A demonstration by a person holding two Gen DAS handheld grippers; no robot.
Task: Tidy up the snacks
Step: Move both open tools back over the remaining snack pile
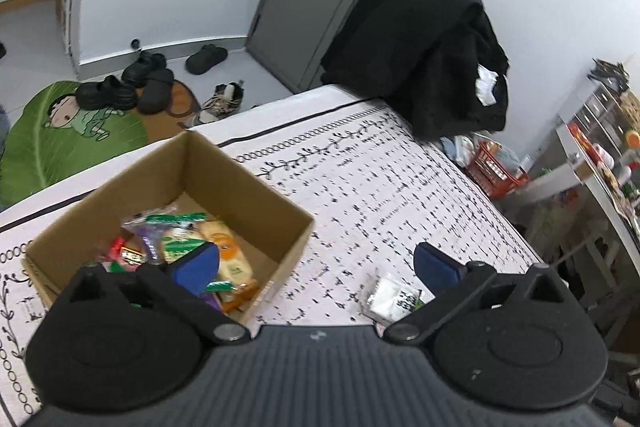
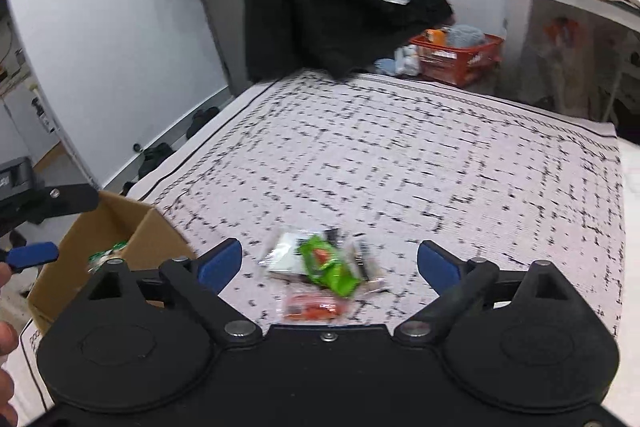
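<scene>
A brown cardboard box (image 1: 256, 203) stands on the patterned tablecloth and holds several snack packets (image 1: 192, 239). My left gripper (image 1: 316, 267) is open, its left finger over the box, its right finger beside a white packet (image 1: 390, 297) on the cloth. In the right wrist view my right gripper (image 2: 330, 265) is open above a small pile: a green packet (image 2: 328, 265), a white packet (image 2: 286, 253) and an orange-red packet (image 2: 314, 307). The box (image 2: 156, 239) sits to its left, with the left gripper's blue fingertip (image 2: 32, 255) beside it.
A black garment (image 1: 424, 39) hangs over a chair at the table's far edge. A red basket (image 1: 496, 171) stands on the floor past the table. Shoes (image 1: 132, 83) and a green mat lie by the grey door. A cluttered white shelf (image 1: 596, 163) runs along the right.
</scene>
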